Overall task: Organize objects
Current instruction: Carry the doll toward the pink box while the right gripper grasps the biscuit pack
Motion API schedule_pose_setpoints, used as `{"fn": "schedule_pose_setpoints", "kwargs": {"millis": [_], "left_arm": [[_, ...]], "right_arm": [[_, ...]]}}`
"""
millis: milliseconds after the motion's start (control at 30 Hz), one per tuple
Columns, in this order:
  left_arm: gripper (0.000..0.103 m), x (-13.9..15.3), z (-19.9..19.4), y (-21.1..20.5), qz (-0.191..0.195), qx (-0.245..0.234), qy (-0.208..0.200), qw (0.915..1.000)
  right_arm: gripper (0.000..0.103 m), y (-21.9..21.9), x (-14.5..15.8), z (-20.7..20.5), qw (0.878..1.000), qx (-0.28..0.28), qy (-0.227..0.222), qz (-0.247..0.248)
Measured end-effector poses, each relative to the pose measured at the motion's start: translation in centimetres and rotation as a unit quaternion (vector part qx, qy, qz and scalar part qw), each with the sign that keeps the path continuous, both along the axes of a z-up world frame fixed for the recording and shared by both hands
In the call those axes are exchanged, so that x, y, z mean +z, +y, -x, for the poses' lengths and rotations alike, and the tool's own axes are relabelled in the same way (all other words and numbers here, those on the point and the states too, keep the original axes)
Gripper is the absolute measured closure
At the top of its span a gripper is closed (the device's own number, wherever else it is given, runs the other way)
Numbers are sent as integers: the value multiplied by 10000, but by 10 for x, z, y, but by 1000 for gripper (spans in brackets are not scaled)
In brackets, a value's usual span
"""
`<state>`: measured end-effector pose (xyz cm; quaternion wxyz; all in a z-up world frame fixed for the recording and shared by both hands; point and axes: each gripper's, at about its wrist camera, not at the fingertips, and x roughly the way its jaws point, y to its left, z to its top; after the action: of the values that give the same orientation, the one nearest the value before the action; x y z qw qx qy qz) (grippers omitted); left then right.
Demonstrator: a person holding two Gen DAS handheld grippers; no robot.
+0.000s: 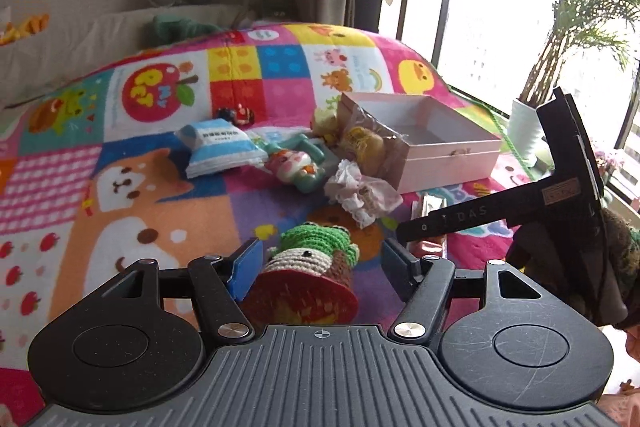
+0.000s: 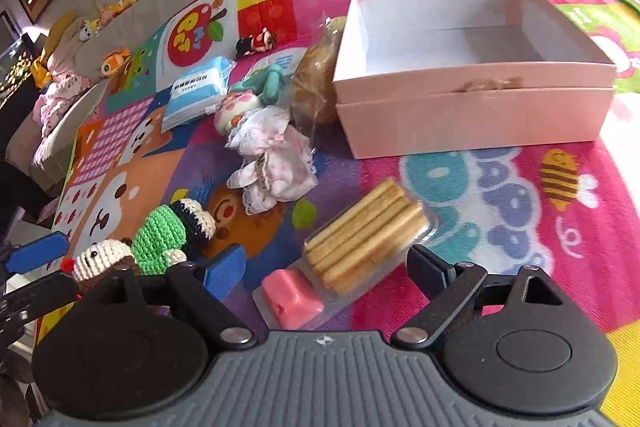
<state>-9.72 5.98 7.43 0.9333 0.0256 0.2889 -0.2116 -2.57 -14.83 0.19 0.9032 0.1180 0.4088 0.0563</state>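
Observation:
An open pink box [image 1: 440,143] [image 2: 472,107] stands empty on a colourful patchwork blanket [image 1: 168,211]. My left gripper [image 1: 320,263] is open around a crocheted doll [image 1: 308,267] with a green hat and red base; it also shows in the right wrist view [image 2: 160,243]. My right gripper [image 2: 336,267] is open around a clear pack of biscuit sticks with a pink dip tub [image 2: 352,247]. The right gripper body [image 1: 560,195] shows in the left wrist view.
Near the box lie a lacy pink cloth [image 2: 272,163], a bagged bun [image 2: 316,83], a teal toy figure [image 1: 296,163], a blue tissue pack [image 1: 220,147] and a small red figurine [image 1: 236,115]. A potted palm [image 1: 560,67] stands by the window.

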Motion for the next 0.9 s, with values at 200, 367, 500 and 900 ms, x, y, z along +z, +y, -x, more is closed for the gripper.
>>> {"fn": "schedule_pose_setpoints", "kwargs": {"millis": [200, 367, 500, 900], "left_arm": [[33, -10, -20, -2, -189, 115, 193, 9996], [32, -30, -56, -28, -347, -190, 795, 9961], [31, -52, -74, -45, -516, -284, 1230, 9907], [40, -47, -49, -26, -258, -6, 1294, 9913]], "right_arm": [[28, 37, -1, 1, 9946, 777, -212, 647], [39, 42, 0, 21, 9877, 1120, -228, 1066], [39, 31, -2, 30, 9878, 1019, -302, 1138], [68, 54, 0, 16, 9824, 1055, -446, 1476]]}}
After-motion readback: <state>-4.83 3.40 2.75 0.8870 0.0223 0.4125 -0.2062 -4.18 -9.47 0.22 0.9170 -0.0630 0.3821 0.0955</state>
